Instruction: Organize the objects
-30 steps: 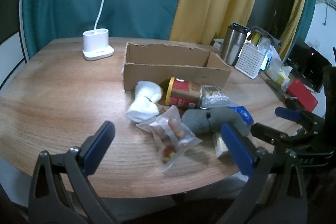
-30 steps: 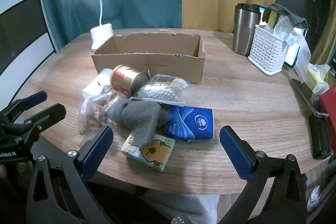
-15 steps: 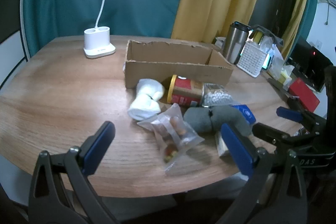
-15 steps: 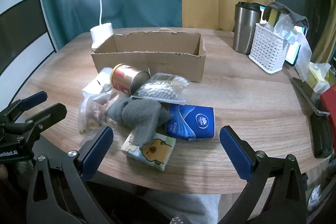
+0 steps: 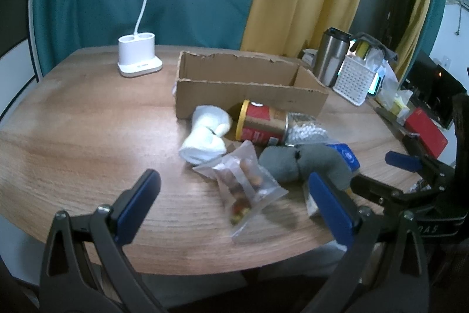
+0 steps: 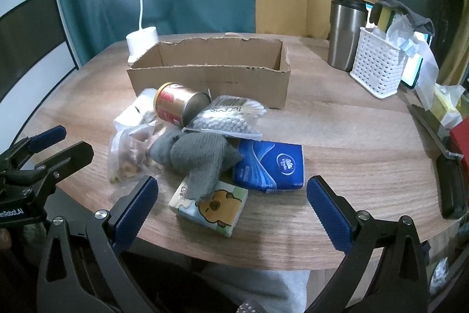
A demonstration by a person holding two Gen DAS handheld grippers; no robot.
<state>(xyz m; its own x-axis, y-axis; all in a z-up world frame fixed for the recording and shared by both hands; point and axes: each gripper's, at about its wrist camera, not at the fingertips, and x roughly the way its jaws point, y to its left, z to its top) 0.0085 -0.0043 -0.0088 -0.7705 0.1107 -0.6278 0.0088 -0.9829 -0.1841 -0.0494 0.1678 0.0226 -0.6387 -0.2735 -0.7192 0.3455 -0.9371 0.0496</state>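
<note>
Both grippers gaping, nothing held
Left gripper (image 5: 234, 206) and right gripper (image 6: 233, 200) face the near clutter; brown cardboard box (image 6: 211, 78) beyond, seemingly empty, probably its destination

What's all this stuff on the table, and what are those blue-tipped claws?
Cardboard box: one, brown, open, mid-table.
Red and gold tin can: one, on its side before the box.
Bag of cotton swabs: one, clear, beside the can.
Grey knitted socks: one bundle, atop the pile.
White rolled socks: one bundle, left of the can.
Clear snack bag: one, front left.
Blue tissue pack: one, right of the pile.
Cartoon tissue pack: one, nearest edge.
White desk lamp: one, lit, far left.
Steel tumbler: one, far right.
White perforated basket: one, beside the tumbler.
Left gripper: open, empty.
Right gripper: open, empty.
</note>
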